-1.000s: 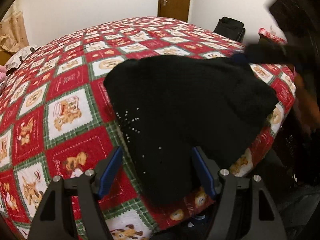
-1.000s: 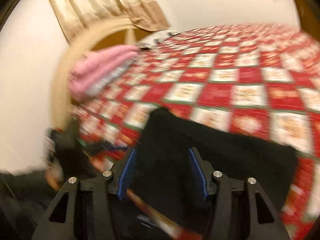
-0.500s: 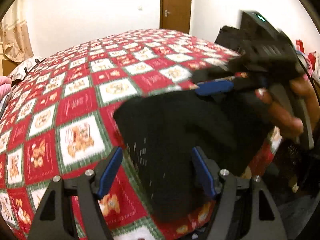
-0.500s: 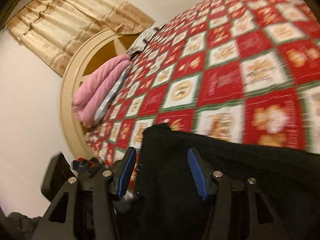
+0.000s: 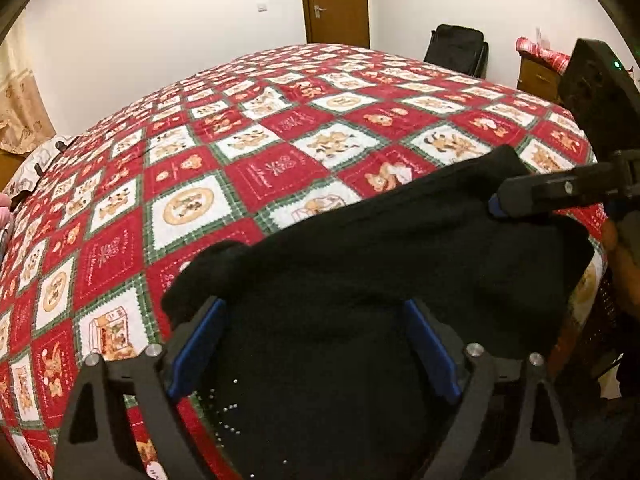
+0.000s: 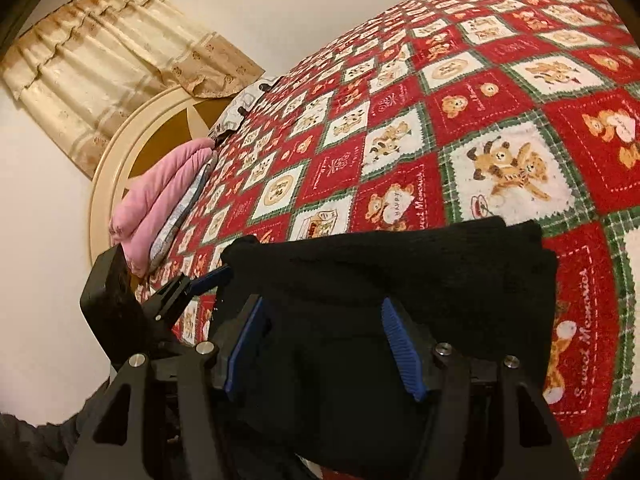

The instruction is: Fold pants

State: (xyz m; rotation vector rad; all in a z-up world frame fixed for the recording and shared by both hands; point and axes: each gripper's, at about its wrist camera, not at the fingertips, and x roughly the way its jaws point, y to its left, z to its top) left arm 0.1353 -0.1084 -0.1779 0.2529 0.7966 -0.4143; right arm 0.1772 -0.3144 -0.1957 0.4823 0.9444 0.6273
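Our left gripper (image 5: pixel 316 344) has its jaws spread wide, having just been opening, with the black pants (image 5: pixel 360 280) lying between the blue pads but not pinched. Our right gripper (image 6: pixel 324 348) has also just been opening a little; its jaws stand apart over the same cloth, and we see no pad pressing on it. The pants lie folded at the near edge of the bed, on the red patchwork bedspread (image 5: pixel 248 136). In the right wrist view, a folded pink blanket (image 6: pixel 160 200) sits far left by the headboard (image 6: pixel 120 148).
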